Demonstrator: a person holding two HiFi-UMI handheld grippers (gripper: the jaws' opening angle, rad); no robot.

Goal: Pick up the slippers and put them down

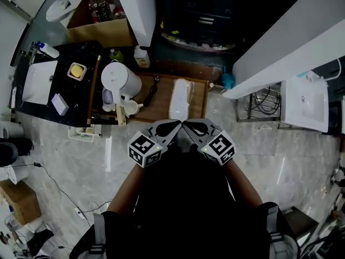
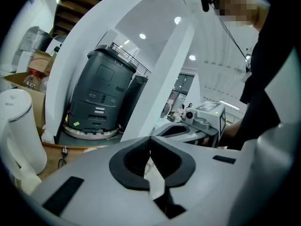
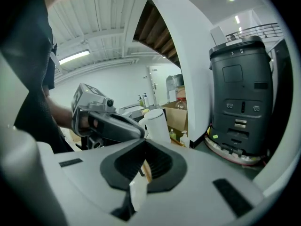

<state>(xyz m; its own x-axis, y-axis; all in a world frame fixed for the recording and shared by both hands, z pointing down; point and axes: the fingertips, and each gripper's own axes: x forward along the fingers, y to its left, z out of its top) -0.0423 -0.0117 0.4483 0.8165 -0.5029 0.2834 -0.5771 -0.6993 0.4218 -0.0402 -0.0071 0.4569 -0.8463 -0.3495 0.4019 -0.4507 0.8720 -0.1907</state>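
As the left tongs (image 1: 171, 127) and right tongs (image 1: 193, 127) hung shut and empty, side by side, what looked like white slippers (image 1: 180, 99) lay just beyond on a wooden surface (image 1: 198, 96).

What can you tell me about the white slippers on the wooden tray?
The slippers are white and soft-looking, pressed together as one long flat bundle. They lie on the brown wooden tray, right of the white kettle in the head view. Nothing else touches them; the left gripper and right gripper hover shut just short of the tray.
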